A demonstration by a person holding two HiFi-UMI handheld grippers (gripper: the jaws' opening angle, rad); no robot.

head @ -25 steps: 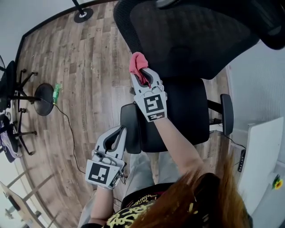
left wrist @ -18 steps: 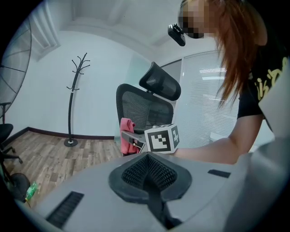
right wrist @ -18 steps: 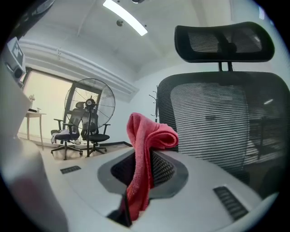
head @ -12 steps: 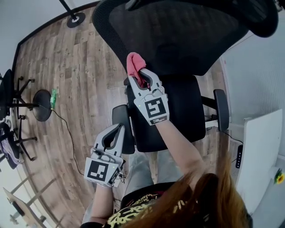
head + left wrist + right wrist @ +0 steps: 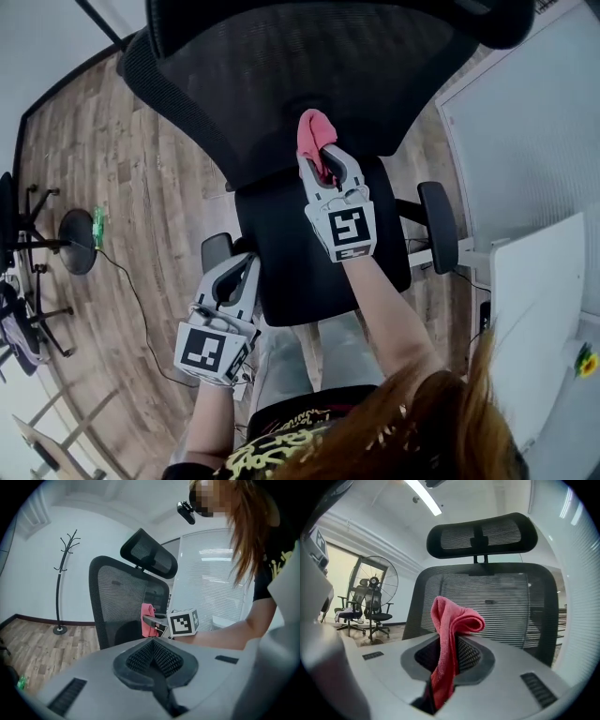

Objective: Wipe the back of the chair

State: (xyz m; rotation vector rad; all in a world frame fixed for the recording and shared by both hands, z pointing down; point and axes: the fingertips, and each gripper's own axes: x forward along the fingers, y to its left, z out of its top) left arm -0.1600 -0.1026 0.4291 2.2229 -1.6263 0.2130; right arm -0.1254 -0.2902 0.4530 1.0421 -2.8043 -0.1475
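Jaws of right gripper (image 5: 324,159) tight on pink cloth (image 5: 313,131)

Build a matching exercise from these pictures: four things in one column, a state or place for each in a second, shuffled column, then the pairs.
Column one
1. left tongs
2. right tongs
3. coat stand
4. headrest

Column two
A. shut on the pink cloth
B. shut, holding nothing
C. above the chair's mesh back
D. standing on the wood floor

Pairs: 1-B, 2-A, 3-D, 4-C
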